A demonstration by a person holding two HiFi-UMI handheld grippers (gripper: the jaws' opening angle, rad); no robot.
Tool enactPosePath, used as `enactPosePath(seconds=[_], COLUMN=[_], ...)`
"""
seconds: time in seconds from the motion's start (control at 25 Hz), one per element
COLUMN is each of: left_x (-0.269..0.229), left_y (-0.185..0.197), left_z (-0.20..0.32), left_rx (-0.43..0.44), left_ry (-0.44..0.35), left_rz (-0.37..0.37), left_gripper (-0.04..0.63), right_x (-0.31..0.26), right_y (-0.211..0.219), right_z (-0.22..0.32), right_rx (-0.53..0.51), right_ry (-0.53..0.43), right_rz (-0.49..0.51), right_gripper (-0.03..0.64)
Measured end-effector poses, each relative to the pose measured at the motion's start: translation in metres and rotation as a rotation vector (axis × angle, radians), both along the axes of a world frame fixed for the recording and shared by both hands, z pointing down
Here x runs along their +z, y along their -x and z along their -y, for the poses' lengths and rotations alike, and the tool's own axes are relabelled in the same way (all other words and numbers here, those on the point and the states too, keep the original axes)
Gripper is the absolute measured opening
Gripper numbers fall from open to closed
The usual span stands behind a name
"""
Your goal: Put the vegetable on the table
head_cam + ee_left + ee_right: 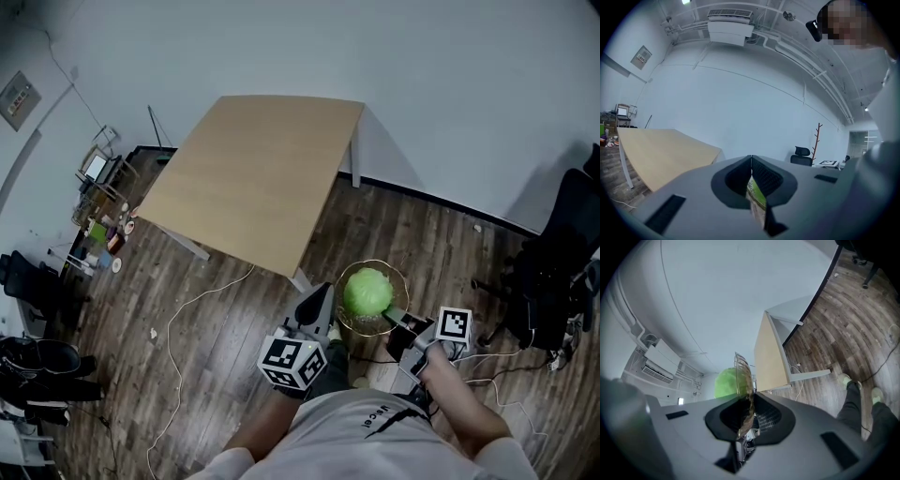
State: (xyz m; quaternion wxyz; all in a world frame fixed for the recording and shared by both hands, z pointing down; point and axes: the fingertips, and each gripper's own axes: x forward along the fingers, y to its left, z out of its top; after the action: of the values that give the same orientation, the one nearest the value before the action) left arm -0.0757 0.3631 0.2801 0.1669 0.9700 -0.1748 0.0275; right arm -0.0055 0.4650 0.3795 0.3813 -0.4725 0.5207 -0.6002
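The vegetable (367, 291) is a round green leafy head with no clear long axis. It sits in a clear glass bowl (360, 324) whose mouth faces up towards the head camera. The right tool (392, 315) has its jaws nearly closed on the bowl's near rim, with the thin glass wall pinched between the pads. The vegetable lies just beyond the jaw tips, inside the bowl. The bowl is carried in the air above the wooden floor (216, 309), and the bare counter (253, 178) stands well ahead of both tools, to their left.

The left tool (317, 302) is just beside the bowl's left side; whether it touches the glass cannot be told. Its own view shows the jaw tips meeting. A thin green and pale sliver sits in the slit below them, and what it is cannot be made out.

The head view alone shows the bowl as a full circle. The right gripper view shows the bowl edge-on, as a thin curved line rising from the jaws with the green head bulging to one side, and it also takes in the person's legs (855, 401). Only the left gripper view shows an office chair (801, 155) and a coat stand (818, 140) against the far wall; neither bowl nor vegetable appears in it.
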Motion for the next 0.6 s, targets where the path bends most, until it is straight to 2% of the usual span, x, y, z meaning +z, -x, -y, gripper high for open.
enactPosePath(seconds=[0.4, 0.6], left_x=[0.015, 0.019], left_y=[-0.05, -0.072], left_z=[0.132, 0.193], left_rx=[0.002, 0.013], left_ry=[0.008, -0.006], left_rz=[0.011, 0.014], left_gripper=[0.014, 0.014], right_x=[0.005, 0.012], right_y=[-0.048, -0.072], right_z=[0.132, 0.194], right_rx=[-0.012, -0.027], right_ry=[-0.029, -0.031], right_rz=[0.025, 0.007], right_gripper=[0.041, 0.041])
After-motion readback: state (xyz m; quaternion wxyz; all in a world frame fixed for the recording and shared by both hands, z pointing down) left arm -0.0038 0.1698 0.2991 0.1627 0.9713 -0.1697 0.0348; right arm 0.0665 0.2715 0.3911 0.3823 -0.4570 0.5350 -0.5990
